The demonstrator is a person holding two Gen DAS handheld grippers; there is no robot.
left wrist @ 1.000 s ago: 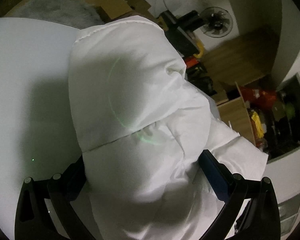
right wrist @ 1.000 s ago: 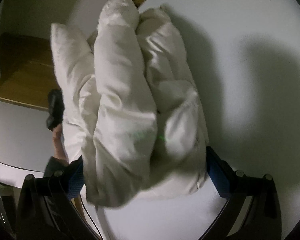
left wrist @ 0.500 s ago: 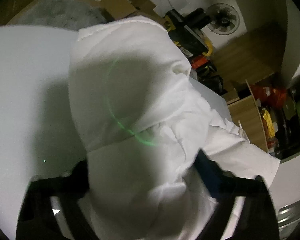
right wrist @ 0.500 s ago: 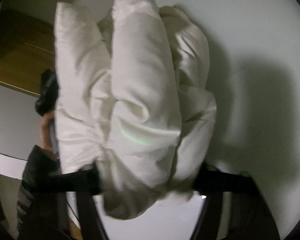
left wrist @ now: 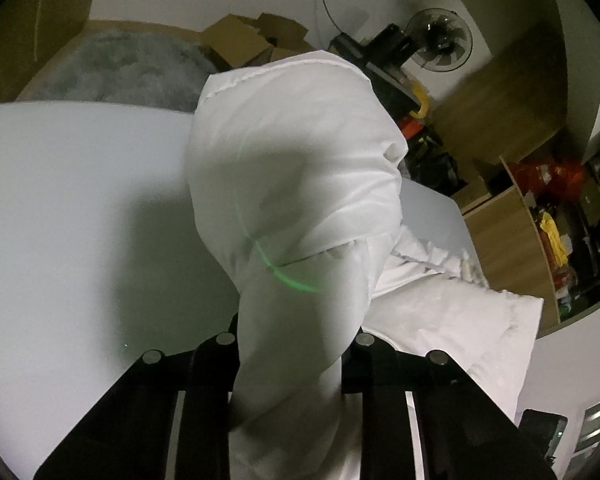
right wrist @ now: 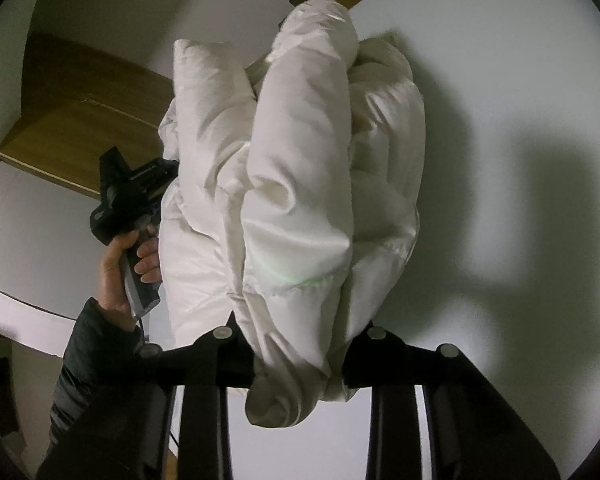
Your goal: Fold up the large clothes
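A puffy white quilted garment fills the middle of the left wrist view, bunched and lifted over the white table. My left gripper is shut on a gathered fold of it. In the right wrist view the same white garment hangs in thick folds. My right gripper is shut on its lower end above the table. The fingertips of both grippers are hidden by cloth. The other hand-held gripper shows to the left, partly behind the garment.
More of the garment lies on the table at the right. Beyond the table edge are cardboard boxes, a grey rug, a floor fan and wooden shelves with clutter.
Both grippers have closed from wide open onto the garment and have lifted it. The cloth is now bunched narrow between the jaws.
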